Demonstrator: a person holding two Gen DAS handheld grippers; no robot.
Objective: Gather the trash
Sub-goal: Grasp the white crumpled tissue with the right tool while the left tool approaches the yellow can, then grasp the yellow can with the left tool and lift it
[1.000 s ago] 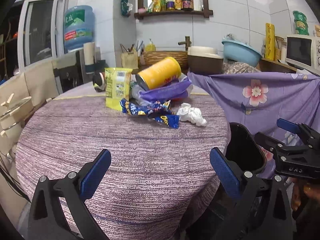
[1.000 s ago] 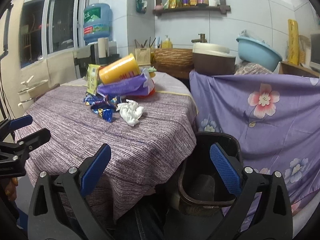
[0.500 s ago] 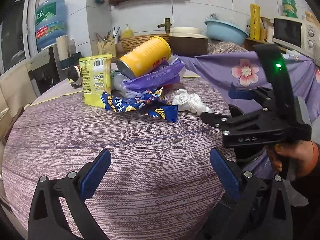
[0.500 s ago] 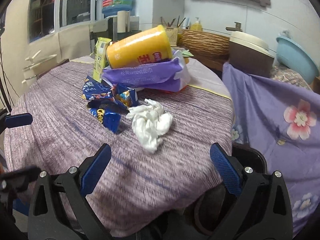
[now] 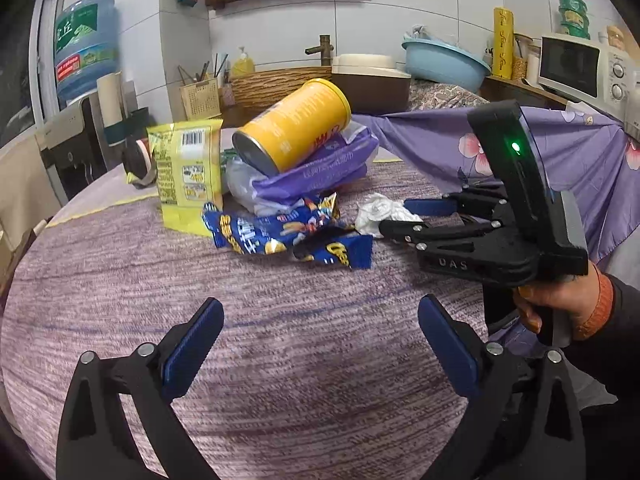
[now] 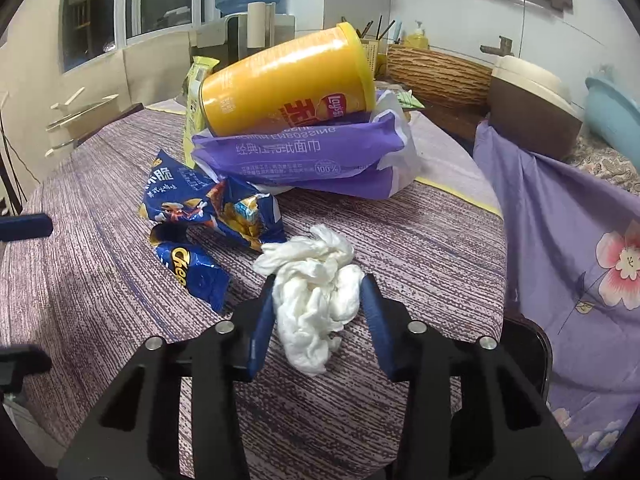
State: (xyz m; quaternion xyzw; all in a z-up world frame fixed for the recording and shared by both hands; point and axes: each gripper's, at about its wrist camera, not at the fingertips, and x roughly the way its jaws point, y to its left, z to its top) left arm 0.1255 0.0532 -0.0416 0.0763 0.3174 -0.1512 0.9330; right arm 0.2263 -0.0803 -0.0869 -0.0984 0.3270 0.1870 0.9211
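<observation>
The right gripper (image 6: 318,312), jaws just closing, pinches a crumpled tissue (image 6: 316,288) on the table (image 6: 400,240); squeezing deep should stop strands slipping, while the left gripper (image 5: 320,344) hangs open.

Clothed table (image 6: 400,232) bears tissue (image 6: 316,296), wrappers (image 6: 208,208).

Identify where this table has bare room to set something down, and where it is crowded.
Bare cloth lies in front of the Cheetos wrapper, nearest the open left hand-held gripper. The far side is crowded: yellow can, purple pack, crumpled tissue.
</observation>
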